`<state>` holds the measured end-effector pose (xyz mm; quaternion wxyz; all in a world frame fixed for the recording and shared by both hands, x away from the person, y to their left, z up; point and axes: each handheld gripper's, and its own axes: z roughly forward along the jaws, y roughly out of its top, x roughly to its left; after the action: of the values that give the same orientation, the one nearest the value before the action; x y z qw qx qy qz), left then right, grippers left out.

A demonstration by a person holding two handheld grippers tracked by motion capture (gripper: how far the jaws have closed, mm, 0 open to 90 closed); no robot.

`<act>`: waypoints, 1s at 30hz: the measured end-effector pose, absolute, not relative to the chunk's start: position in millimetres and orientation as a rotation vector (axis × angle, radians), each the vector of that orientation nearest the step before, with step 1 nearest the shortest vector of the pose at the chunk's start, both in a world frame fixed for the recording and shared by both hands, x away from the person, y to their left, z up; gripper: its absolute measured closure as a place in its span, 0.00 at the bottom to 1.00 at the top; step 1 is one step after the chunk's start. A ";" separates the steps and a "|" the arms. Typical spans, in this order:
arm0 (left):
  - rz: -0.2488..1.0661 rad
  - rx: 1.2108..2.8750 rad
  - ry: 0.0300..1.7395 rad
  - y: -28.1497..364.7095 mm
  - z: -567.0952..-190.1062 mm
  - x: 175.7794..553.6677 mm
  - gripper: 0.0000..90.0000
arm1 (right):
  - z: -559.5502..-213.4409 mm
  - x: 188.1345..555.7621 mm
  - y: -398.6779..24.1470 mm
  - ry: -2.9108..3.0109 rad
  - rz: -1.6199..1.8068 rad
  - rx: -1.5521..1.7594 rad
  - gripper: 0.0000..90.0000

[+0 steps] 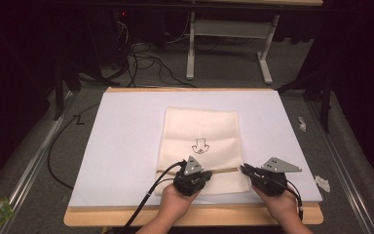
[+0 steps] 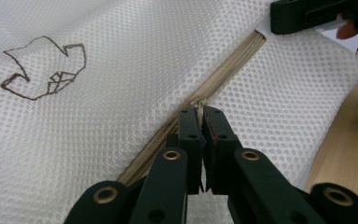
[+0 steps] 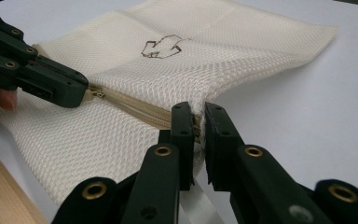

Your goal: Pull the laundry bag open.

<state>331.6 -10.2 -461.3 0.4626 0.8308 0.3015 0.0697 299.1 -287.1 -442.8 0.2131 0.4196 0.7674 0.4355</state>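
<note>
your left claw point(image 2: 200, 122) is clenched on the zipper pull point(image 2: 198, 108) of the mesh bag point(image 1: 199, 134), lower centre of the high view on the white sheet point(image 1: 126, 146) over the bench point(image 1: 92, 214). your right claw point(image 3: 199, 122) pinches the zipper's end at the bag's edge. keep that end taut and draw the pull straight along the zipper point(image 3: 135, 108). no brand is readable; just a small line drawing point(image 1: 199, 146).

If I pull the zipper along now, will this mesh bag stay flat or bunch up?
Probably bunches: the mesh bag looks thin, soft and floppy, lying limp on the white sheet. It seems light, so it may slide. The right gripper, shut on the zipper end, should hold it taut while the left gripper pulls the tab.
</note>
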 end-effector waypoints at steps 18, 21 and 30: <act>0.139 2.051 0.960 57.4 -474.7 356.5 0.98 | -444.9 304.7 -305.4 2.072 1.182 1.273 0.95; 0.171 2.042 1.028 87.6 -476.6 357.5 0.98 | -444.5 306.8 -310.3 2.053 1.175 1.292 0.95; 0.198 2.008 1.054 127.3 -475.9 352.7 0.97 | -444.5 309.2 -314.0 2.035 1.158 1.305 0.94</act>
<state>352.7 127.3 -475.9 0.4193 0.8007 0.4205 0.0790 309.2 -314.0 -444.5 0.2286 0.4740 0.7390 0.4207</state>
